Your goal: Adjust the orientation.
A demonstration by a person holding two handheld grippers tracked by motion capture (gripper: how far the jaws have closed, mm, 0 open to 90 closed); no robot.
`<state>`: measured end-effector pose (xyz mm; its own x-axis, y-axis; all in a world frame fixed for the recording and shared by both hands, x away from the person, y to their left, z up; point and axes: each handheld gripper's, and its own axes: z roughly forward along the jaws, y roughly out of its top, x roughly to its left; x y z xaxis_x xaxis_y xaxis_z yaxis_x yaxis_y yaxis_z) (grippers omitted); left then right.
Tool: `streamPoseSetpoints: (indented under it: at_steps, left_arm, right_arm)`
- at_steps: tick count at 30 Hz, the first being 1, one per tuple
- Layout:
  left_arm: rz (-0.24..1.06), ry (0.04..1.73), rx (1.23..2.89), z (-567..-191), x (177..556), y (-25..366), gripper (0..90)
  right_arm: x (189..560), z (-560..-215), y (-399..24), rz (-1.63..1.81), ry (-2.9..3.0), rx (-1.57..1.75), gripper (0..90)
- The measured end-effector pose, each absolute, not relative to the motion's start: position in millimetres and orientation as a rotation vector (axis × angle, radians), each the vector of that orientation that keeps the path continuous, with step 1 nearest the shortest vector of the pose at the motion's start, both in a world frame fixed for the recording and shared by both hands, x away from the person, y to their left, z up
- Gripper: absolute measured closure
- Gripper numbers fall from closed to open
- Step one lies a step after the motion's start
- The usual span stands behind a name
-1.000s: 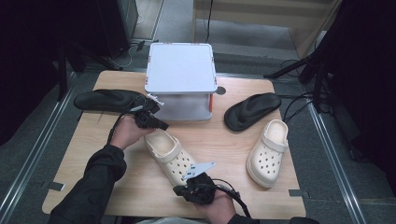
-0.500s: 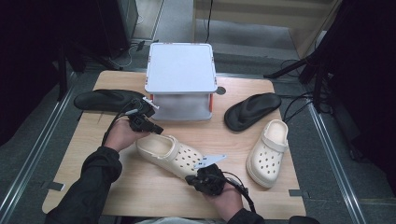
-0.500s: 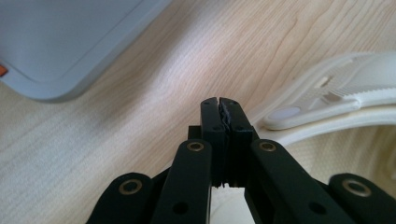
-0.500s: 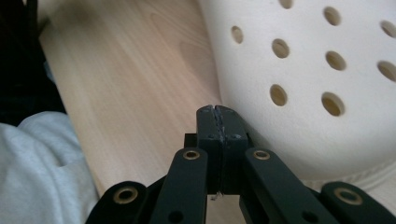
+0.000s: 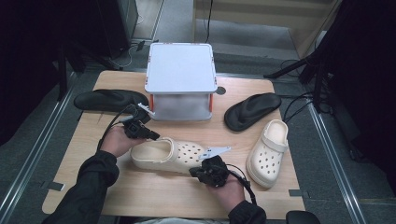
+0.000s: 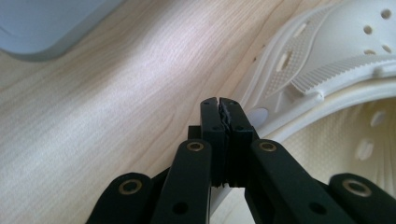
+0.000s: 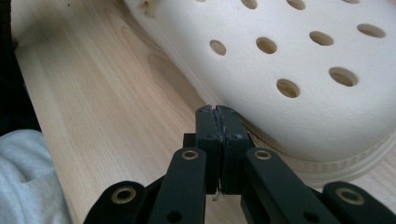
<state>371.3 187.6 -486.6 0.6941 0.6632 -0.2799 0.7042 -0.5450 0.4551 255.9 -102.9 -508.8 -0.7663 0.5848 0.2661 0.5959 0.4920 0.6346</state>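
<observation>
Two grippers: both at one cream clog (image 5: 166, 154), which lies on its side near the middle of the wooden table (image 5: 140, 196).
Left gripper (image 5: 148, 133): jaws pressed together with nothing between them, tips at the clog's heel end, by its strap.
Right gripper (image 5: 200, 171): jaws closed tight and empty, tips against the clog's holed toe near its sole.
Second cream clog (image 5: 268, 149): upright at the right, well apart.
Black sandals: one far left (image 5: 109, 99), one right (image 5: 252, 109) of the grey box (image 5: 181, 70).
</observation>
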Motion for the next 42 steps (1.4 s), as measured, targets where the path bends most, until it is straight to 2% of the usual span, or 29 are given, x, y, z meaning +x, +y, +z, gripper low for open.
streamPoseSetpoints:
  at_steps: [42]
  left_arm:
    - [-0.092, 1.158, 2.299, -489, 286, 196, 89.6]
  right_arm:
    - [302, -504, -87, -1.14, -2.716, -1.025, 89.2]
